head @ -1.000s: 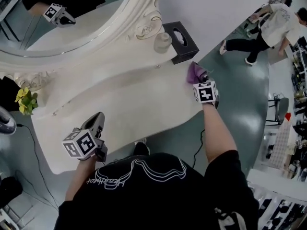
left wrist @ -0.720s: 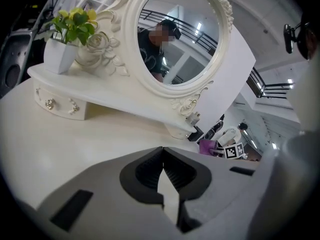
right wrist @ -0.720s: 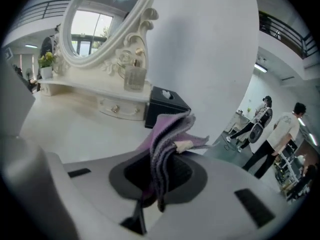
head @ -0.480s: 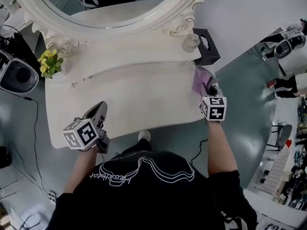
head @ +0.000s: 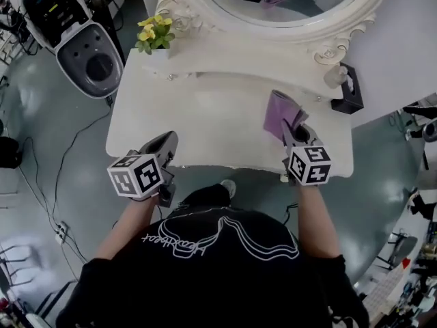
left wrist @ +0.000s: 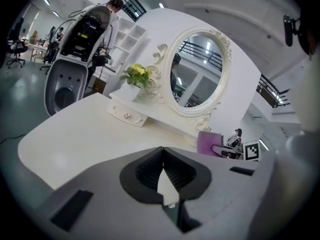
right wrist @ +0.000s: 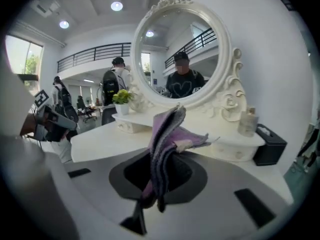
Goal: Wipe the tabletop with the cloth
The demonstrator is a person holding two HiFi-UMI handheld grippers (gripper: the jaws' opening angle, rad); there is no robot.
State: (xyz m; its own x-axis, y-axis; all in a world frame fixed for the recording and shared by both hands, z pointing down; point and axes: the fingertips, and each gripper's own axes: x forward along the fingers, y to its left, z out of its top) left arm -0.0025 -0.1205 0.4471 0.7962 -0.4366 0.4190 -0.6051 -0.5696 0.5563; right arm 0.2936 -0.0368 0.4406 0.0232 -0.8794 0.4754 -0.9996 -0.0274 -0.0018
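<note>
Observation: my left gripper (head: 162,144) has its jaws closed on nothing, at the near edge of the tabletop (head: 205,118), with yellow flowers (head: 153,33) far ahead of them. My right gripper (head: 292,132) clamps the purple cloth (head: 276,113), which stands folded out of the jaws. A black box (head: 348,96) sits ahead-right of them.

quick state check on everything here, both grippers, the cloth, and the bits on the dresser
left gripper, shut, nothing between the jaws
right gripper, shut on the purple cloth
purple cloth, bunched, sticking out past the jaws
small drawers, shut
potted plant, upright
bottle, upright
black tissue box, upright, slot on top
</note>
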